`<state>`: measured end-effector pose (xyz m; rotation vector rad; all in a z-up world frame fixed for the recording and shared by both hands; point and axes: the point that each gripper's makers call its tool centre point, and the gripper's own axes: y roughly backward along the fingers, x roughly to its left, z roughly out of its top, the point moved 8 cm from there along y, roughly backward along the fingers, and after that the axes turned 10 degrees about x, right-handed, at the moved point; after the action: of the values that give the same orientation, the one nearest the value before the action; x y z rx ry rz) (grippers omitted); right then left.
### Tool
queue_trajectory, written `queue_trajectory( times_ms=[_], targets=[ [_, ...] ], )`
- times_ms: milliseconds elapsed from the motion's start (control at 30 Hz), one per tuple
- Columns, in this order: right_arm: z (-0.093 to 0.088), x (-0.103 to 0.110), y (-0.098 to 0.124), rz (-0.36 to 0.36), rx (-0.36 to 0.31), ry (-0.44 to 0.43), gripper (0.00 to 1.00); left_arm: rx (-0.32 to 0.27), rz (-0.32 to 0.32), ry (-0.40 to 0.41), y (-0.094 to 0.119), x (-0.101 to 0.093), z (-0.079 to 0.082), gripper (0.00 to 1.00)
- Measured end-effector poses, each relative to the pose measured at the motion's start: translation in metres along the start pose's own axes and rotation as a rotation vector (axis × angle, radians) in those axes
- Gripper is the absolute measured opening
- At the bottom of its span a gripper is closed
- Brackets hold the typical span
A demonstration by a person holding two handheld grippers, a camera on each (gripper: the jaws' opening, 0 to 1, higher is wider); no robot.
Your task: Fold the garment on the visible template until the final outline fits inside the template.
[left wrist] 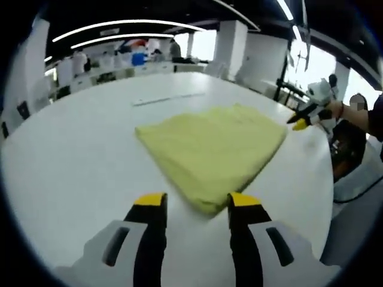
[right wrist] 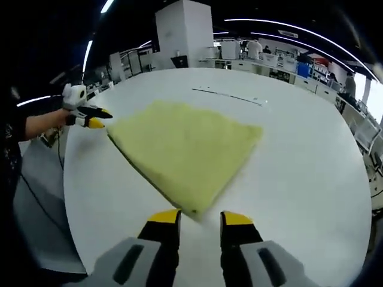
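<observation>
Garment (left wrist: pixel 212 152), folded yellow, lies on a white table (left wrist: pixel 72 161) in an office hall. Left gripper (left wrist: pixel 196 206) and right gripper (right wrist: pixel 200 220) jaws stand apart, holding nothing, near its corners.

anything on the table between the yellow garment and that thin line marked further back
Nothing: in the right gripper view, only bare white table lies between the yellow garment and the thin line.
</observation>
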<state>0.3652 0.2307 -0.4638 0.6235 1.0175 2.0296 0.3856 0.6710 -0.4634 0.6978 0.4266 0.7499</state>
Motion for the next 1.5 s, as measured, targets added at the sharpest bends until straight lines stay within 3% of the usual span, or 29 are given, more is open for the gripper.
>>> queue_trajectory(
  times_ms=[167,800,1067,1167,1300,1500],
  targets=[
    [-0.004,-0.005,-0.005,-0.003,-0.016,0.005,0.11,-0.007,0.001,0.023,0.001,-0.006,-0.005,0.31],
    [-0.007,-0.003,-0.019,0.013,-0.061,0.005,0.01,0.006,-0.012,0.050,-0.014,-0.012,-0.011,0.14],
    [-0.006,-0.005,-0.019,0.014,-0.075,-0.004,0.00,0.017,-0.020,0.064,-0.017,-0.012,-0.016,0.01],
    [-0.007,-0.005,-0.019,0.014,-0.074,-0.003,0.00,0.023,-0.013,0.031,-0.015,-0.011,-0.016,0.00],
    [-0.007,-0.005,-0.016,0.011,-0.073,-0.009,0.00,0.060,0.025,-0.076,-0.010,-0.004,-0.017,0.00],
    [-0.008,-0.006,-0.015,0.010,-0.063,-0.009,0.00,0.090,0.024,-0.145,-0.010,-0.003,-0.016,0.00]
  ],
)
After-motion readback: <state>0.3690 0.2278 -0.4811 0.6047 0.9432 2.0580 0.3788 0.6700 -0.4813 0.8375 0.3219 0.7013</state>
